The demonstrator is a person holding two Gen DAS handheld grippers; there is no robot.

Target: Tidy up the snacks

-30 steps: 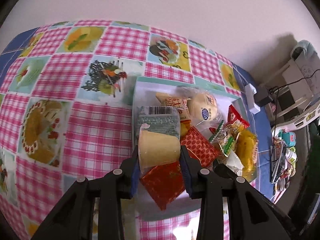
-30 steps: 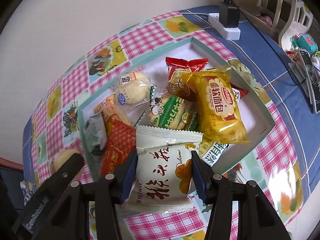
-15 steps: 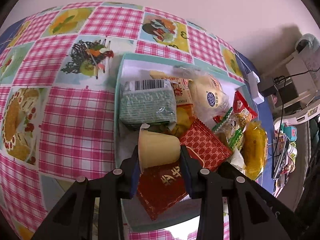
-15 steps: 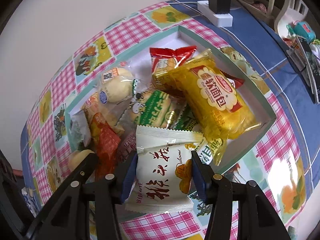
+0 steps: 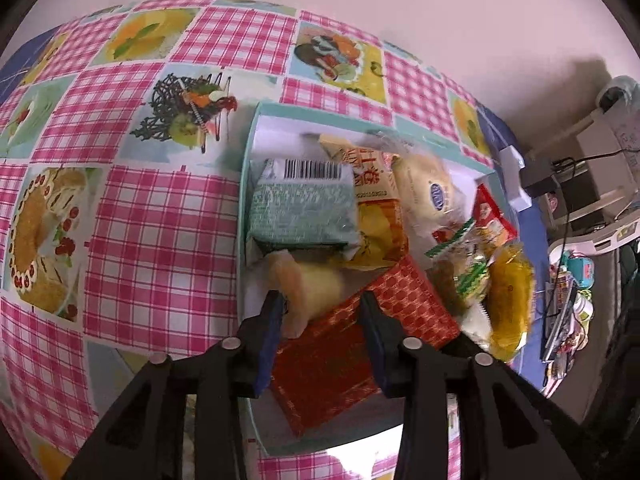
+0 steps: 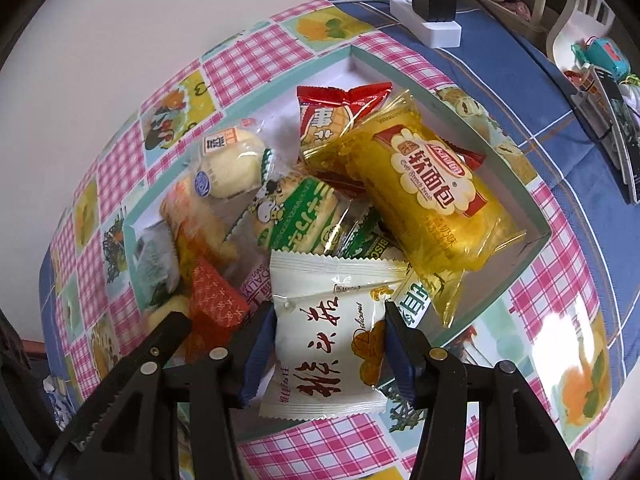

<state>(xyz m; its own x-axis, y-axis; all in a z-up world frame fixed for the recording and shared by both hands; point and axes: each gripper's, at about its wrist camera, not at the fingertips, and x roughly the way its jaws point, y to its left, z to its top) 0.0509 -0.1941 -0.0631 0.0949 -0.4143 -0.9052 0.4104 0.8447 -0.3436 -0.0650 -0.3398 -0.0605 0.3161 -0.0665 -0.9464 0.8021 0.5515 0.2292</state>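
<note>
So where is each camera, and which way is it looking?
Left wrist: sits on the left gripper, looking steeply down at the snack box; its opening fingers show, a pale jelly cup between them.
Right wrist: sits on the right gripper, looking down; its fingers flank a white packet.
Both see the box and red packet.

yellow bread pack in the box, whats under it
The yellow bread pack lies on a red packet and green biscuit packs. Whatever lies beneath its middle is covered.
</note>
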